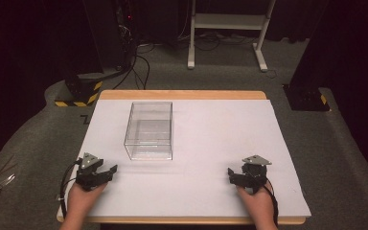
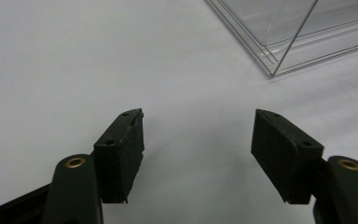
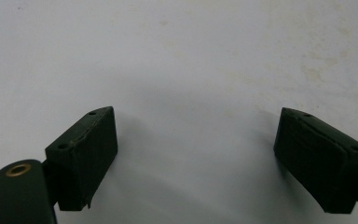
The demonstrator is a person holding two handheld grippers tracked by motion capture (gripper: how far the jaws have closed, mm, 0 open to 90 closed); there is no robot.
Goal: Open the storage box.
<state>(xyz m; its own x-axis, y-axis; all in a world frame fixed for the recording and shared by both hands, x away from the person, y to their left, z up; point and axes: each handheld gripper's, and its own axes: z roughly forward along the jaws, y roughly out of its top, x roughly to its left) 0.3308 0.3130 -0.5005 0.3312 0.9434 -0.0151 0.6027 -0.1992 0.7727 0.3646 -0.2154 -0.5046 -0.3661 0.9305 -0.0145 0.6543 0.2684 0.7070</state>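
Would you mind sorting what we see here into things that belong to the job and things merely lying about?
Likely belonging to the job:
- clear box, empty, on the white table
- left tool, open
- right tool, open

Lying about:
- black-and-yellow floor block
- white stand
- cables on the floor

The surface (image 1: 182, 95) was a wood-edged top covered by a white sheet (image 1: 220, 143). On the sheet stood a clear, open-topped box (image 1: 149, 130) — left of centre — with both hand-held grippers resting near the front edge.
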